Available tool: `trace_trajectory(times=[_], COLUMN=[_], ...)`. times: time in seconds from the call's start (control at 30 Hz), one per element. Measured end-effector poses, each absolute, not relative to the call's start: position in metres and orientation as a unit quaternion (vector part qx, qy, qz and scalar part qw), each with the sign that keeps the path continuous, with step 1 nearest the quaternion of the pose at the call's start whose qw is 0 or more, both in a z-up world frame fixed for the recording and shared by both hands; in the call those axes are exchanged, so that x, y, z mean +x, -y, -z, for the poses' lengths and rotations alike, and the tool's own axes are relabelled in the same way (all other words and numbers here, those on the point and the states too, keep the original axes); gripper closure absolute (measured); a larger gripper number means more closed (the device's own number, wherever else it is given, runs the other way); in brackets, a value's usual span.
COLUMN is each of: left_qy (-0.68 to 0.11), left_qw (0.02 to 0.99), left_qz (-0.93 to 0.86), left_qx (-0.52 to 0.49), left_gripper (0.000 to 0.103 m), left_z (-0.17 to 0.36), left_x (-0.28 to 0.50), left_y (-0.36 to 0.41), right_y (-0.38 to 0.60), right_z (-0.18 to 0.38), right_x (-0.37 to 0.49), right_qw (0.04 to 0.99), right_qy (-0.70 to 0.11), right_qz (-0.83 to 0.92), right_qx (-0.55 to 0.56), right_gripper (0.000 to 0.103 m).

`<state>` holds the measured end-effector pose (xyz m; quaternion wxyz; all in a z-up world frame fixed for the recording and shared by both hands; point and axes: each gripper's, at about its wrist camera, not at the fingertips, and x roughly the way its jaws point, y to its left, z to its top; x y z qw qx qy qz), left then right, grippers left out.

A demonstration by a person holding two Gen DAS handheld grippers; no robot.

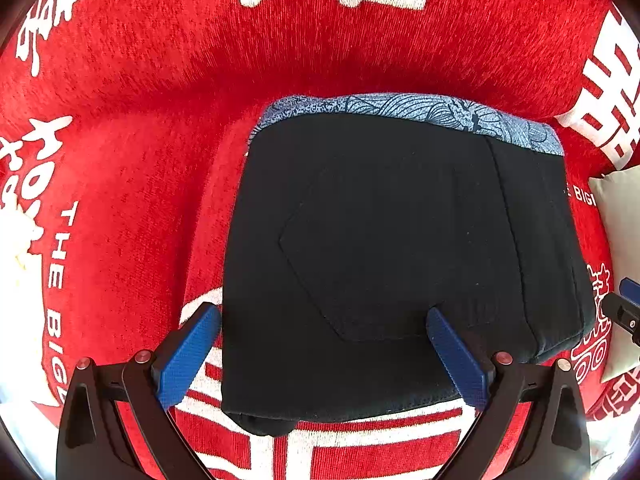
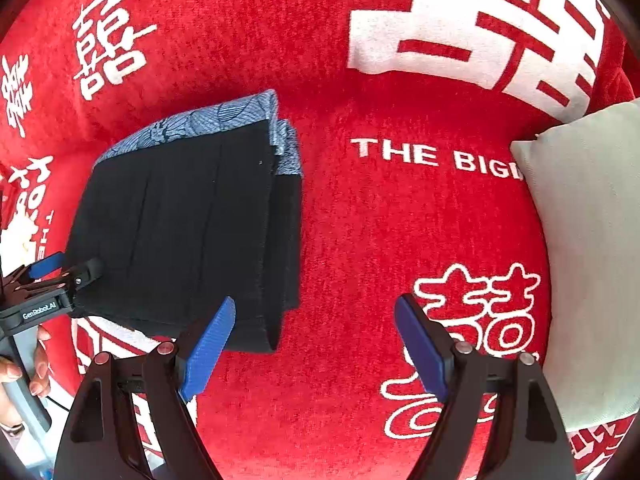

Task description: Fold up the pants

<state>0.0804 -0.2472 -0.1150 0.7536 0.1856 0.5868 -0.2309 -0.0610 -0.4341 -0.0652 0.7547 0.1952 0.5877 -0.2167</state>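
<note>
The black pants (image 1: 380, 248) lie folded in a compact rectangle on the red cover, with a blue patterned lining strip (image 1: 420, 110) along the far edge. My left gripper (image 1: 320, 320) is open above the near edge of the pants, holding nothing. In the right wrist view the pants (image 2: 192, 232) lie at the left, with stacked layers showing on their right side. My right gripper (image 2: 314, 316) is open and empty over the red cover, just right of the pants. The left gripper (image 2: 56, 276) shows at the pants' left edge.
A red plush cover (image 2: 360, 208) with white characters and "THE BIG" lettering spreads under everything. A pale grey cushion (image 2: 592, 248) lies at the right; its corner shows in the left wrist view (image 1: 620, 208). A hand (image 2: 24, 376) holds the left gripper's handle.
</note>
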Motion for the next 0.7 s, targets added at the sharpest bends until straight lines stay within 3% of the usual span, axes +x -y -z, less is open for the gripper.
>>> trace_trajectory(times=[0.7], left_qy=[-0.611], left_qw=[0.732], left_qz=[0.247], left_qx=[0.171], left_gripper=[0.0], left_z=[0.135], left_x=[0.099], left_y=[0.237], right_y=[0.43], right_z=[0.072], right_x=[-0.06], right_qw=[0.757], right_qy=[-0.591], right_qz=[0.195], right_qx=[0.199], right_gripper=[0.018])
